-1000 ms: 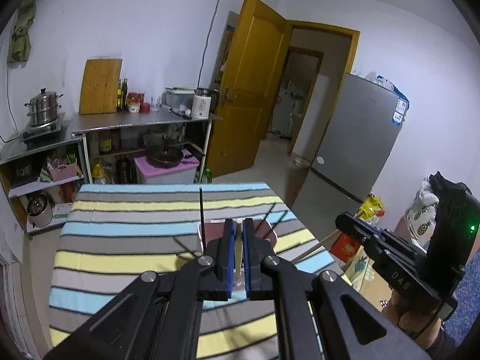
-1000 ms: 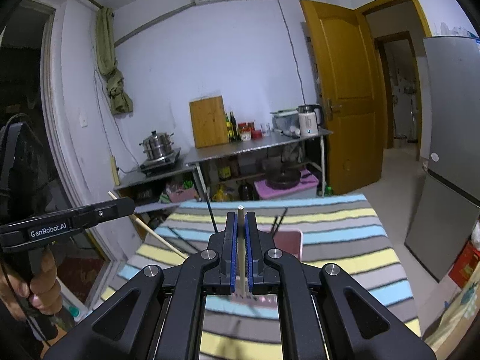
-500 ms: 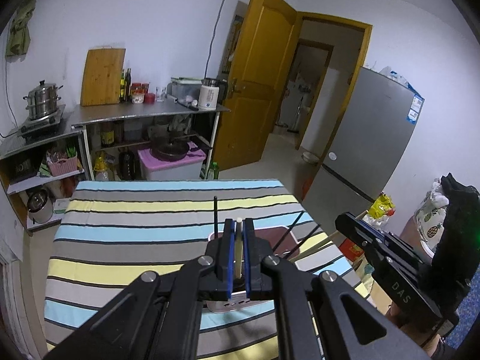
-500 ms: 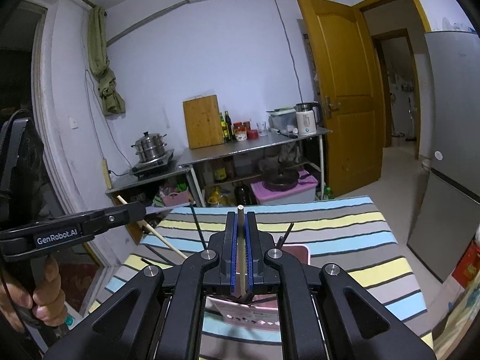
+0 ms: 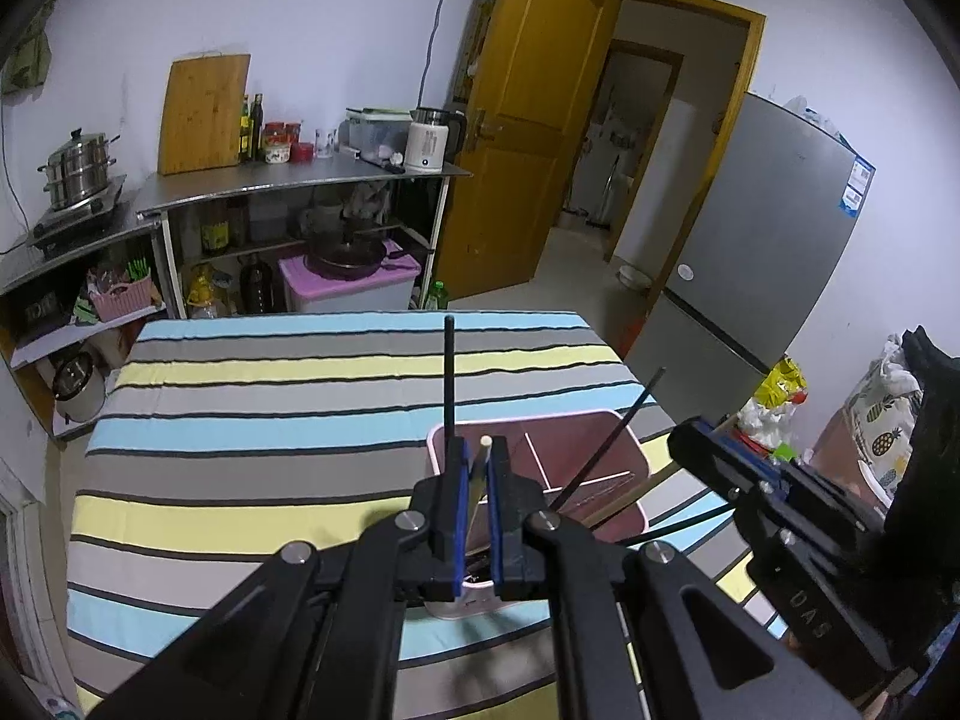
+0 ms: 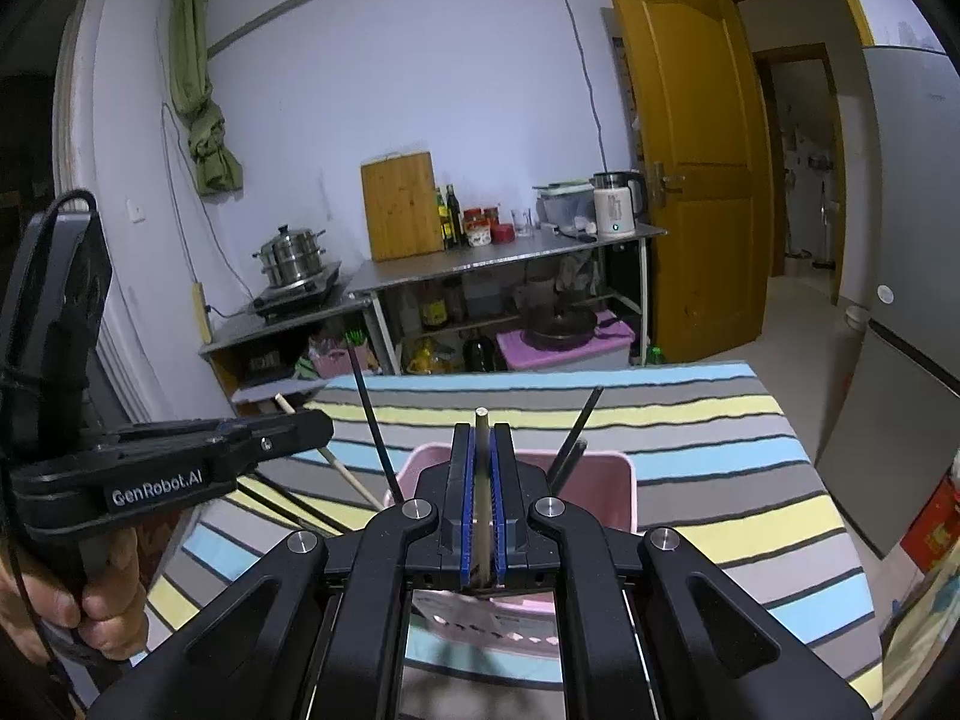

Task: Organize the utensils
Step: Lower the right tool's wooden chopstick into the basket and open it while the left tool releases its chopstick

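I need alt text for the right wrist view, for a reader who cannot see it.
The right gripper is shut on a pale wooden chopstick above a pink utensil basket on a striped tablecloth. The left gripper enters at left; black chopsticks stand in the basket.

We see dim, bluish indoor light; fisheye bends the door; corners vignette black; focus sharp.

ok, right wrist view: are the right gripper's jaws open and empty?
No: the right gripper is shut on a pale wooden chopstick, held above the pink plastic utensil bin.
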A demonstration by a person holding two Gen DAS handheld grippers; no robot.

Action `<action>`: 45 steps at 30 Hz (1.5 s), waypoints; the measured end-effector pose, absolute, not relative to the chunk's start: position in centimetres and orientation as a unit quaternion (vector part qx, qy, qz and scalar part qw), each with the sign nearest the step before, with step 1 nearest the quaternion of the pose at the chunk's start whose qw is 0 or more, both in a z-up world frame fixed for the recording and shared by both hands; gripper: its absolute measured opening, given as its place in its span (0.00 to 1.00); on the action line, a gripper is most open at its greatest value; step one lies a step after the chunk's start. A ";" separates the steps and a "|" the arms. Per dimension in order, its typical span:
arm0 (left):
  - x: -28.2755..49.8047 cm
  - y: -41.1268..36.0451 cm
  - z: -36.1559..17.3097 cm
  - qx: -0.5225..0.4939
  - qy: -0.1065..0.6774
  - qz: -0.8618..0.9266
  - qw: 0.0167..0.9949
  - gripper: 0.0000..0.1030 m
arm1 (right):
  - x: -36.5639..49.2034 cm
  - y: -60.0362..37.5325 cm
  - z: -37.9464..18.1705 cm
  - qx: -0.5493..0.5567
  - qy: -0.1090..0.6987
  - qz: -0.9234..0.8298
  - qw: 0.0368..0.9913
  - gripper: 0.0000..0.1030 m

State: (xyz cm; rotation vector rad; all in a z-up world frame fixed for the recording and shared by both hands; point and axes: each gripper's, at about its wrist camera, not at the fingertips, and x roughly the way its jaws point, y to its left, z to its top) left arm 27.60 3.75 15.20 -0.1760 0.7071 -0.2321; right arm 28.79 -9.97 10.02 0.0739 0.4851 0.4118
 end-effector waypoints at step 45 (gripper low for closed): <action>16.3 3.7 15.6 -0.083 0.282 -0.104 0.950 0.37 | 17.5 -13.9 11.5 0.032 0.214 0.188 0.958 0.12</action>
